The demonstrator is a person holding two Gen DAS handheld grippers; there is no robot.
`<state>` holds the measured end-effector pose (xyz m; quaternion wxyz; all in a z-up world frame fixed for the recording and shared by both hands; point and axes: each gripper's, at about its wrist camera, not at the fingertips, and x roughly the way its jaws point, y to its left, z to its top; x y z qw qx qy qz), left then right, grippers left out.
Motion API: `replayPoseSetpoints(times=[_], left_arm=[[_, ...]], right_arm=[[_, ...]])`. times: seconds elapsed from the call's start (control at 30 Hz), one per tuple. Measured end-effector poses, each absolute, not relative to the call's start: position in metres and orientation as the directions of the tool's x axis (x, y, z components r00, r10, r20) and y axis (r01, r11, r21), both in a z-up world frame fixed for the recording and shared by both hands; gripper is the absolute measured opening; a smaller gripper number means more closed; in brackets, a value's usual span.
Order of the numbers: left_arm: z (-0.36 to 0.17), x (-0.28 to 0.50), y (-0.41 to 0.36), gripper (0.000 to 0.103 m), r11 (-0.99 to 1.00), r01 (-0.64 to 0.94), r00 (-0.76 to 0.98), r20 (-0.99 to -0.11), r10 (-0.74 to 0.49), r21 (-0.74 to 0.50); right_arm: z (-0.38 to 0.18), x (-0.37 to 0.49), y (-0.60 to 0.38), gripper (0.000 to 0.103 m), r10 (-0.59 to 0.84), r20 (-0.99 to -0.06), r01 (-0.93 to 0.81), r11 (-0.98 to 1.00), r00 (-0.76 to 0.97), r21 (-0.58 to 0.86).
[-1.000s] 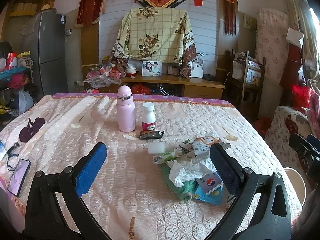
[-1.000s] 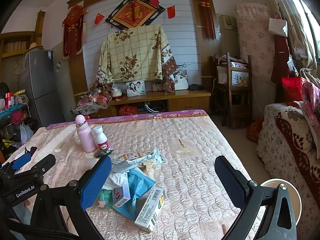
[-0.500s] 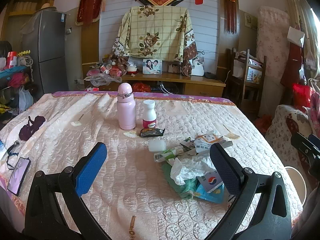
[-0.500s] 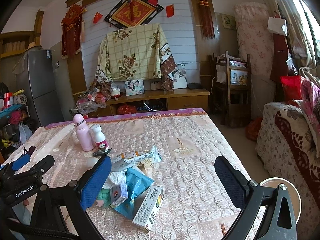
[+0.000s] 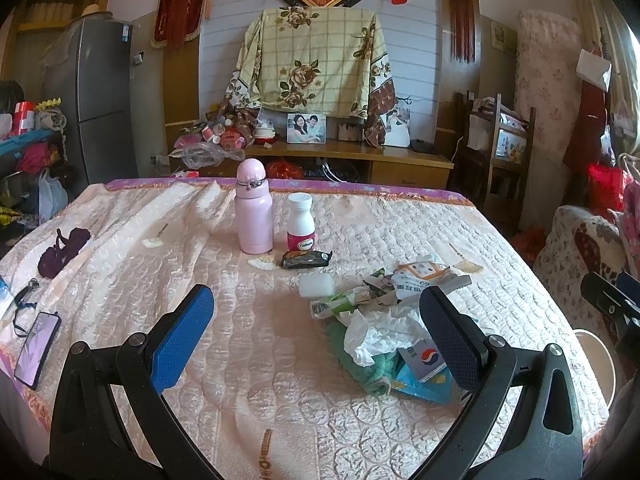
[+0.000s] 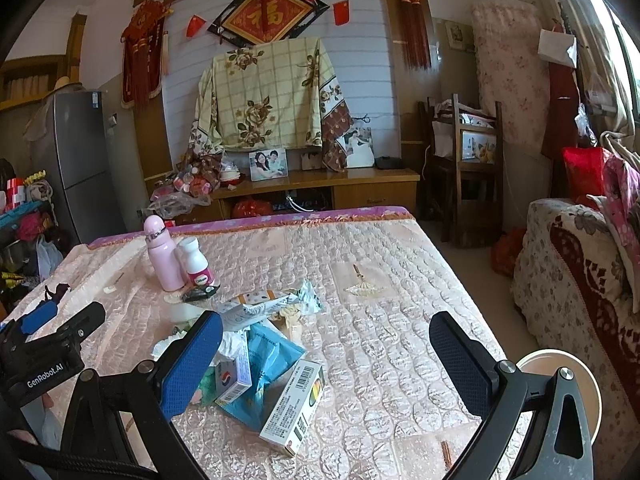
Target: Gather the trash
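Both hand-held grippers, left (image 5: pixel 316 332) and right (image 6: pixel 326 356), remain spread wide and empty. Trash pile (image 5: pixel 384 320) on the bed (image 5: pixel 240 320) is unmoved; views barely shifted.

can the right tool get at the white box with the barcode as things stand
Probably yes. The right tool is open and empty, and the white box with the barcode lies at the near edge of the trash pile on the quilted bed cover, its top uncovered, just below the gap between the fingers.
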<state>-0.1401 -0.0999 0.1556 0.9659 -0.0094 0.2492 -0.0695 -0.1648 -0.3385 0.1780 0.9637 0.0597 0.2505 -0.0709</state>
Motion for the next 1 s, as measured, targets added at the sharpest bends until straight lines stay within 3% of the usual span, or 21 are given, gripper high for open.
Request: replayPoseSetpoints(times=[1.0], left_arm=[[0.137,-0.131,-0.101,0.102,0.991,0.126,0.841,-0.524,-0.132,-0.048]], right_arm=[[0.159,-0.152,-0.341,0.102,-0.128,-0.558,0.191,0.98,0.82,0.056]])
